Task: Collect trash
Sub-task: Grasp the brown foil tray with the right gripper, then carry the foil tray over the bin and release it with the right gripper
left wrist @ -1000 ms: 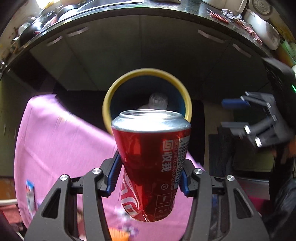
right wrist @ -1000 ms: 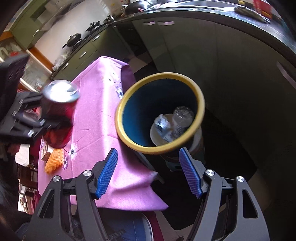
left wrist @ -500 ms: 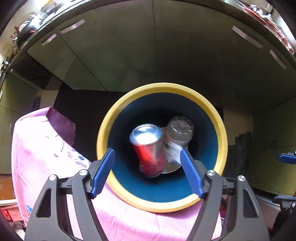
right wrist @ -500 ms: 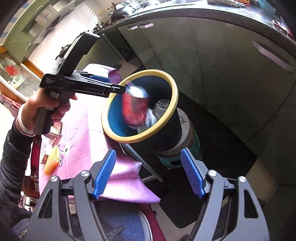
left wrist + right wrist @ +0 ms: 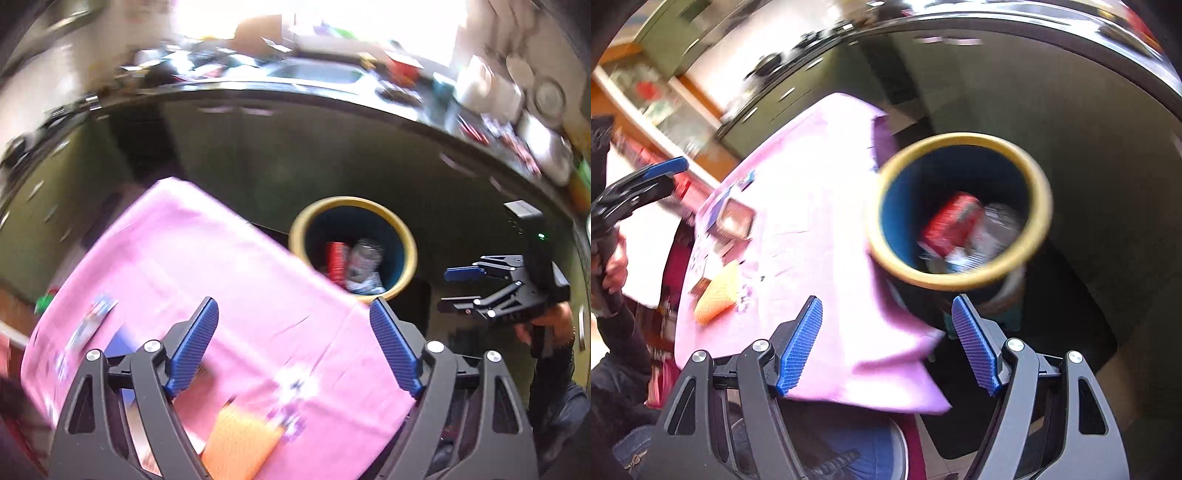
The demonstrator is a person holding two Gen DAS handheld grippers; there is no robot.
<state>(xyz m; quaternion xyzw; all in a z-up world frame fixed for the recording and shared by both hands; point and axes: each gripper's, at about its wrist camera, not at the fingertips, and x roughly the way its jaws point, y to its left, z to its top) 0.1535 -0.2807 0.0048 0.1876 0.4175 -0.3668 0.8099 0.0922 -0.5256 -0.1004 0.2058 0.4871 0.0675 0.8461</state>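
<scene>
Red against the blue lining, the can (image 5: 955, 223) lies inside our yellow-rimmed bin (image 5: 1039, 199), beside a crumpled clear bottle (image 5: 999, 221), just off the far right corner of the pink-clothed table (image 5: 820, 206). Our left gripper (image 5: 293, 343) has just been spreading its jaws and holds nothing above the cloth. Our right gripper (image 5: 888, 343) gapes empty too, near the bin.

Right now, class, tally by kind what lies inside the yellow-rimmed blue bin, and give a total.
Red drink can: 1
Clear crumpled plastic bottle: 1
Other scraps at the bottom of the yellow-rimmed blue bin: too blurred to count
Total identifiable: 2
</scene>
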